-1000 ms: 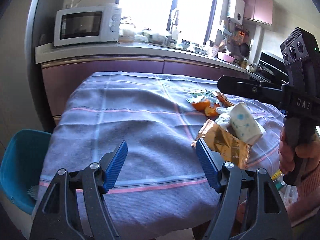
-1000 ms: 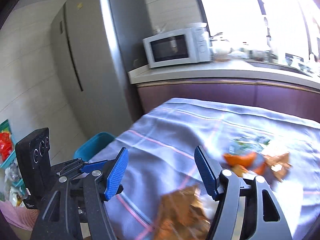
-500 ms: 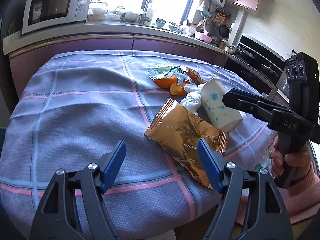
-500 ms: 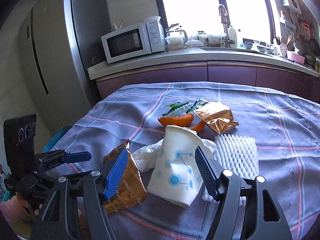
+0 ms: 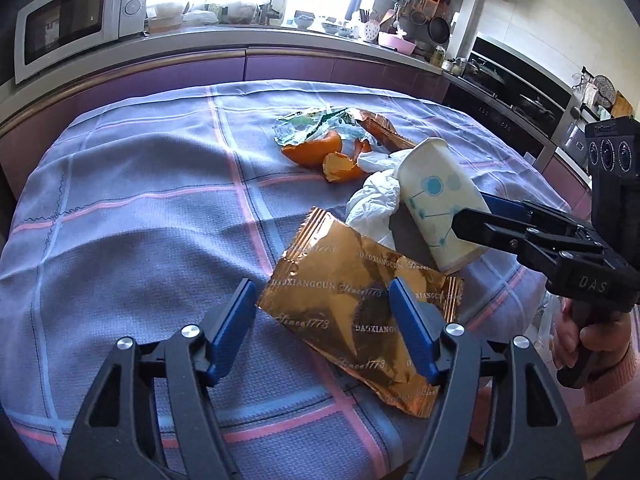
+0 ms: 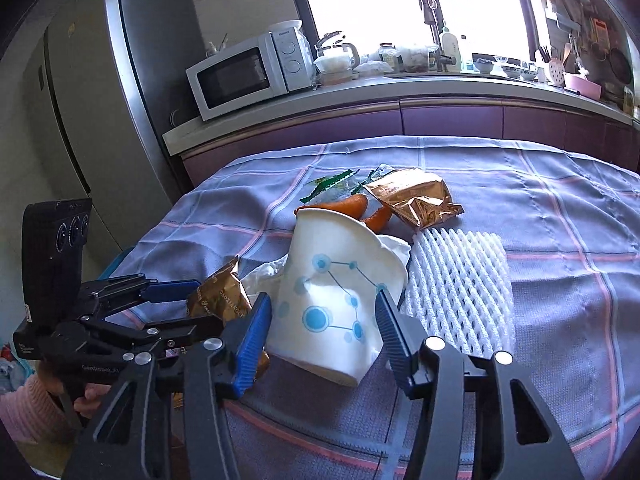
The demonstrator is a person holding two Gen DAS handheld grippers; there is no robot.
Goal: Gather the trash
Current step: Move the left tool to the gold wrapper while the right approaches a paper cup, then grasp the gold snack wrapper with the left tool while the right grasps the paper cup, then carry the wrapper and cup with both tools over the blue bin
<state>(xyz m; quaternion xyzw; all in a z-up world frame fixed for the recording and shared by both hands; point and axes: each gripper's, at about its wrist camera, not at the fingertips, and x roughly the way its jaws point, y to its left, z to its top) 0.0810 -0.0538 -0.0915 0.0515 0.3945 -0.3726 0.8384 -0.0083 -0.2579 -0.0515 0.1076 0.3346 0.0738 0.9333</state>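
Note:
Trash lies on the checked purple tablecloth (image 5: 132,216). A gold foil snack bag (image 5: 356,304) lies between the open fingers of my left gripper (image 5: 324,328). A white paper cup with blue dots (image 6: 336,296) lies on its side between the open fingers of my right gripper (image 6: 322,330); it also shows in the left wrist view (image 5: 440,204). Beyond lie crumpled white tissue (image 5: 376,200), orange peel (image 5: 316,152), a clear green wrapper (image 5: 308,126), a second gold bag (image 6: 416,200) and white foam fruit netting (image 6: 460,280).
A kitchen counter (image 6: 360,92) with a microwave (image 6: 248,74) runs behind the table. A steel fridge (image 6: 92,92) stands at the left. A teal bin (image 6: 116,264) sits on the floor by the table's left edge. A stove (image 5: 520,96) is at the right.
Both grippers have moved in closer over the table. The left now straddles the gold bag and the right now straddles the paper cup. Both stayed open.

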